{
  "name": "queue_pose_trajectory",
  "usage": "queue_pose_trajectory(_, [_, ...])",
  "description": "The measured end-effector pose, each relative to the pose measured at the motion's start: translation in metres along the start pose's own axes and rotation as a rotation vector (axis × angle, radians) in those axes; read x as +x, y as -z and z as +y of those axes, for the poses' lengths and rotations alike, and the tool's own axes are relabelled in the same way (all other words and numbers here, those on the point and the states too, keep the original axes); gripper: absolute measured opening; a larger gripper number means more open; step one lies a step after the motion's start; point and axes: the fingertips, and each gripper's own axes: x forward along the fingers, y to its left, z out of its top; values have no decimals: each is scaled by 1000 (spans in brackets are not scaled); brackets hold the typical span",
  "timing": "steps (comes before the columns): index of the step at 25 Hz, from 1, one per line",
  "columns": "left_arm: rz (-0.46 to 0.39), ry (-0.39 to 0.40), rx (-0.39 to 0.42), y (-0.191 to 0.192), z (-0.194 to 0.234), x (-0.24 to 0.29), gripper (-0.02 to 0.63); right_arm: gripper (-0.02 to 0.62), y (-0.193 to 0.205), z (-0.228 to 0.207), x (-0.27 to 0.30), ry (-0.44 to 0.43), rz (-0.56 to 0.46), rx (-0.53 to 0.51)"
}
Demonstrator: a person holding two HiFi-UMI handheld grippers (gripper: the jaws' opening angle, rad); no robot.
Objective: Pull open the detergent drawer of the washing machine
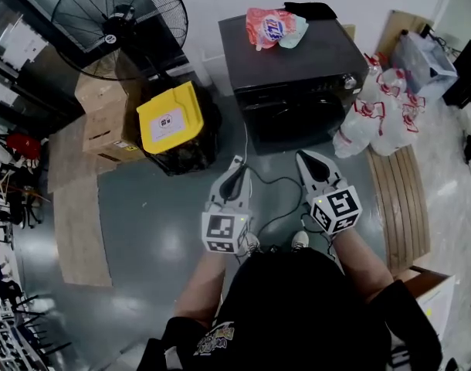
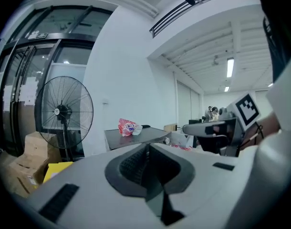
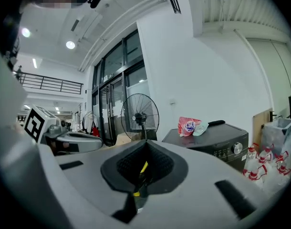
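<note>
The dark washing machine (image 1: 293,60) stands a good step ahead of me, its control strip and knob (image 1: 349,81) facing me. No drawer stands out from its front. A red and white bag (image 1: 270,28) and a black item (image 1: 309,9) lie on its top. My left gripper (image 1: 237,163) and right gripper (image 1: 303,155) hover side by side above the floor, well short of the machine, both shut and empty. The left gripper view shows its shut tips (image 2: 148,147) below the machine's top (image 2: 136,136). In the right gripper view the shut tips (image 3: 145,144) sit left of the machine (image 3: 217,140).
A large floor fan (image 1: 118,23) stands at the back left, with cardboard boxes (image 1: 104,118) and a yellow-lidded bin (image 1: 171,118) beside the machine. Bagged plastic bottles (image 1: 378,107) crowd its right side, by wooden boards (image 1: 401,199). A cable (image 1: 278,184) trails across the floor.
</note>
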Motion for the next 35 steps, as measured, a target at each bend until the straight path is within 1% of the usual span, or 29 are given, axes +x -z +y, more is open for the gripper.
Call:
queue_pose_trajectory(6, [-4,-6,5,-3,-19,2,25,11,-4,-9,-10,-35,-17,12])
queue_pose_trajectory(7, [-4,-10,5,-3,-23,3,41,29,-3,-12,-13,-41,-19,14])
queue_pose_trajectory(8, [-4,-16,4,-2,-27,4,70,64,-3,-14,-15,-47,-21,15])
queue_pose_trajectory(11, [-5,-37,4,1,-39,8,160,106,0,-25,-24,-63,-25,14])
queue_pose_trajectory(14, [-3,-64,7,1,-51,12,209,130,1,-36,-33,-77,-31,20])
queue_pose_trajectory(17, [-1,-86,12,0,-61,15,233,155,0,-47,-39,-91,-33,28])
queue_pose_trajectory(21, [-3,-111,17,0,-72,19,250,173,2,-58,-46,-109,-32,23])
queue_pose_trajectory(26, [3,-128,9,1,-74,24,256,183,6,-63,-46,-129,-14,22])
queue_pose_trajectory(35, [19,-134,-2,4,-60,44,258,184,10,-72,-25,-130,-8,41])
